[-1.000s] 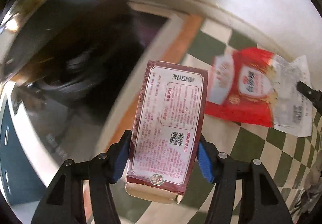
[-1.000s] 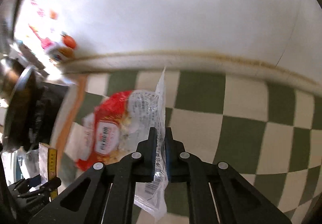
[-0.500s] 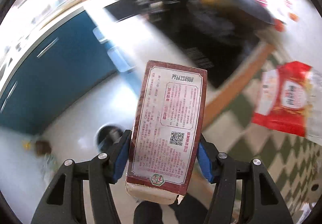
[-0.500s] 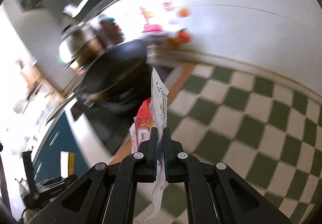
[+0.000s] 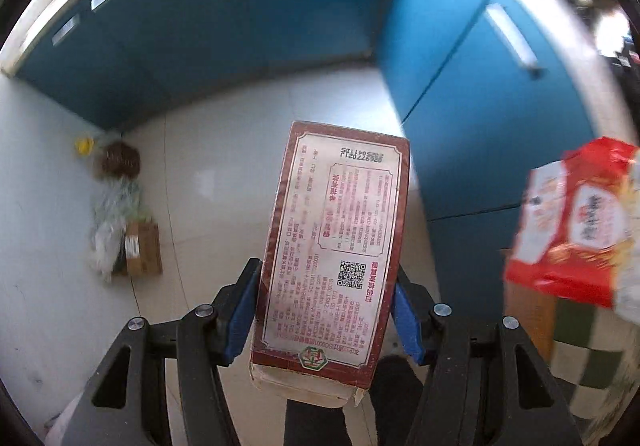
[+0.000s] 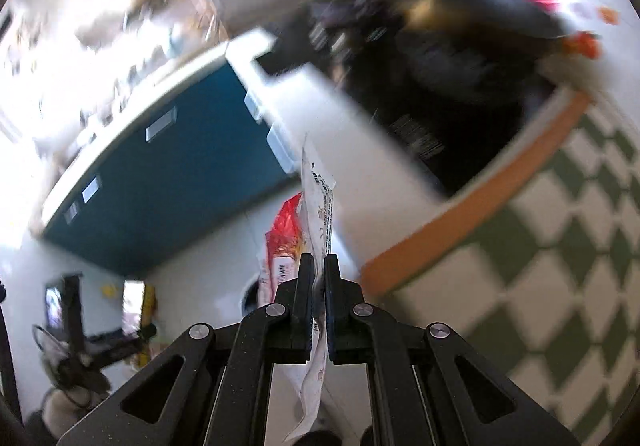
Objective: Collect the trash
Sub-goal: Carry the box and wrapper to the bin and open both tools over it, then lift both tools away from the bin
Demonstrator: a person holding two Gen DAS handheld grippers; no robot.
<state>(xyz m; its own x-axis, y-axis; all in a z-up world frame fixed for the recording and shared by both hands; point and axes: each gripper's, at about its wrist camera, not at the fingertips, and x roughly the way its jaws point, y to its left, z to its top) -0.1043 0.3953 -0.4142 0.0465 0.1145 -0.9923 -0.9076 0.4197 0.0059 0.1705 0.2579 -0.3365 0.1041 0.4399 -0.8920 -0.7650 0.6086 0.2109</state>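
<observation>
Left wrist view: left gripper (image 5: 326,310) clamps maroon carton (image 5: 334,250) by its sides, above pale floor, in front of blue cabinets (image 5: 280,5). Red wrapper (image 5: 576,221) right of carton.

Right wrist view, blurred: right gripper (image 6: 318,282) pinches wrapper (image 6: 316,205) edge; cabinets (image 6: 168,189) left of it, possibly same ones.

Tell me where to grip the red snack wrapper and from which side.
Grip the red snack wrapper by its flat white sealed edge, fingers closing across the thin film, one per face. It is limp and sheet-like, so only an edge pinch holds, as the right gripper does now, the bag's red body beyond its fingers.
</observation>
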